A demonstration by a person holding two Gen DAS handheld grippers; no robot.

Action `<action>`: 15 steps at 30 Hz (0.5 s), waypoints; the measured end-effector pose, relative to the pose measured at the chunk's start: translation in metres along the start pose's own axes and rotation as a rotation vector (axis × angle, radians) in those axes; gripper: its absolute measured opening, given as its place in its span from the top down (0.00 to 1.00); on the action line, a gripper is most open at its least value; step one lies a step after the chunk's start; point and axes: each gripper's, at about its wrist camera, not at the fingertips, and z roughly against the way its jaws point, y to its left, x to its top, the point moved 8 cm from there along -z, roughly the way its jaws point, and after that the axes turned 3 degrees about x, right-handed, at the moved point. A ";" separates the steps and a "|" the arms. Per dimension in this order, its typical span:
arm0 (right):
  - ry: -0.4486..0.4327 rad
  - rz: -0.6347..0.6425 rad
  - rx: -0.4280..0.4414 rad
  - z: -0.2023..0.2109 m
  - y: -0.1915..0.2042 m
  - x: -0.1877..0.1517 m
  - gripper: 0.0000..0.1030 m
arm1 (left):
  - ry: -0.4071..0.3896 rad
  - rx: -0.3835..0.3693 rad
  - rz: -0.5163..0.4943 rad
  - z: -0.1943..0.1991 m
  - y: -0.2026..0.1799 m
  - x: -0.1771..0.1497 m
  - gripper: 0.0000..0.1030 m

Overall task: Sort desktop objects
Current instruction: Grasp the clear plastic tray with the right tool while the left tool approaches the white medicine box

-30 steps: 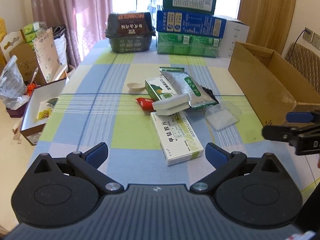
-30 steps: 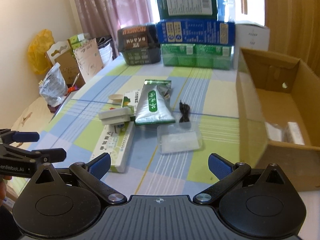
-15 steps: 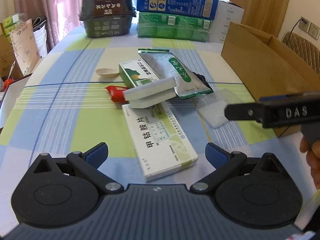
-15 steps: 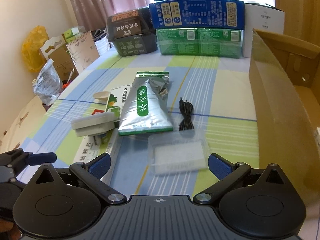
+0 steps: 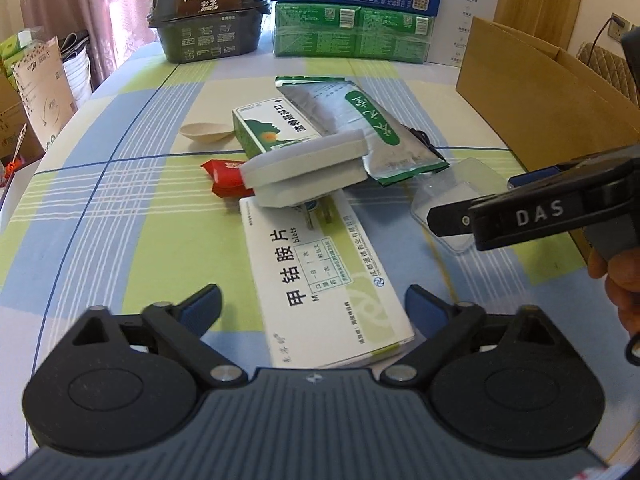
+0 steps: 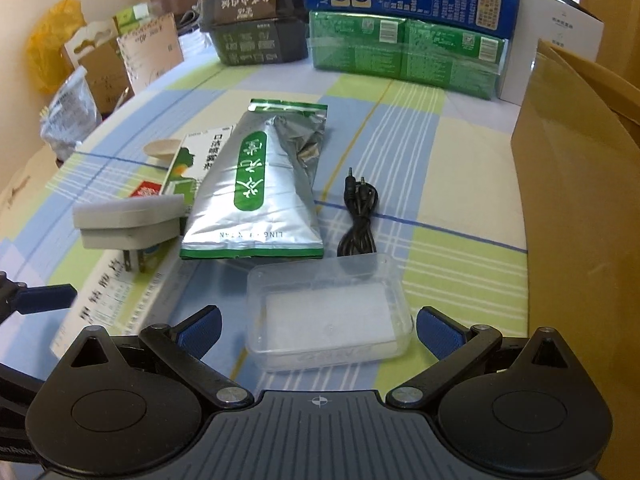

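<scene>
My left gripper (image 5: 314, 306) hangs low over the checked tablecloth with its jaws closing. The near end of a long white medicine box (image 5: 320, 272) lies between them, and the pads are not pressing on it. A white power adapter (image 5: 304, 168) rests on the box's far end. My right gripper (image 6: 318, 328) is open around a clear plastic box (image 6: 328, 312) without touching it. Behind these lie a silver-green tea pouch (image 6: 256, 184), a coiled black audio cable (image 6: 358, 208), a green-white medicine box (image 5: 272, 128), a red packet (image 5: 224, 176) and a wooden spoon (image 5: 204, 132).
An open cardboard box (image 6: 580, 160) stands along the table's right side. Green and blue cartons (image 5: 352, 32) and a dark noodle tub (image 5: 208, 32) are stacked at the far edge. Bags and boxes (image 6: 80, 72) sit on the floor to the left.
Both grippers have sunk and moved forward toward the table. The white medicine box now lies between the left jaws, the clear box between the right. The left jaws have narrowed a little.
</scene>
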 end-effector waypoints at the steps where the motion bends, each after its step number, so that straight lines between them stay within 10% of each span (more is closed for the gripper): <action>1: 0.007 0.005 -0.003 -0.002 0.000 -0.001 0.02 | 0.002 0.001 0.001 0.000 0.001 0.000 0.17; 4: 0.014 0.007 -0.009 0.000 0.000 -0.003 0.19 | 0.011 0.002 0.000 0.001 0.002 -0.002 0.32; 15: 0.025 -0.052 -0.002 0.050 0.023 -0.047 0.19 | 0.028 0.014 -0.035 0.034 -0.007 -0.021 0.35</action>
